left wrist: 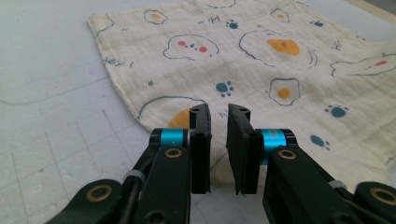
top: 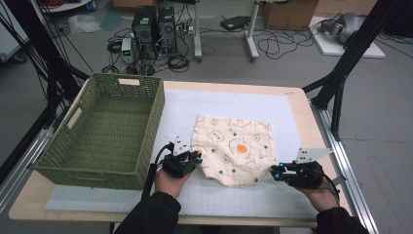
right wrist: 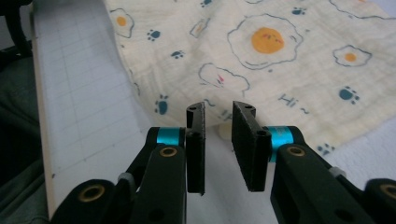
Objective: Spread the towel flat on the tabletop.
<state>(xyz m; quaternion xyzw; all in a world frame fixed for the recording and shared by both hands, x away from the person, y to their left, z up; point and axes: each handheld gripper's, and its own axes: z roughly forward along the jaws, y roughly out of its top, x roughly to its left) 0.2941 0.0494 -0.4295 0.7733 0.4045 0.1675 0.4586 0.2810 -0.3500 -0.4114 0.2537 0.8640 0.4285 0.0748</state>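
Note:
A cream cloth (top: 234, 148) printed with fried eggs and blue paw marks lies flat on the white mat (top: 229, 102). My left gripper (top: 197, 157) sits at the cloth's near left edge, its jaws a narrow gap apart with nothing between them. In the left gripper view the cloth (left wrist: 261, 60) spreads out just beyond the left gripper (left wrist: 218, 112). My right gripper (top: 275, 173) rests by the cloth's near right corner, also slightly open and empty. The right gripper view shows the cloth's edge (right wrist: 261, 60) just past the right gripper (right wrist: 218, 109).
A green woven basket (top: 153, 122) stands empty on the left part of the table, close to my left hand. The wooden table edge (top: 311, 126) runs along the right. Computers, cables and boxes lie on the floor beyond the table.

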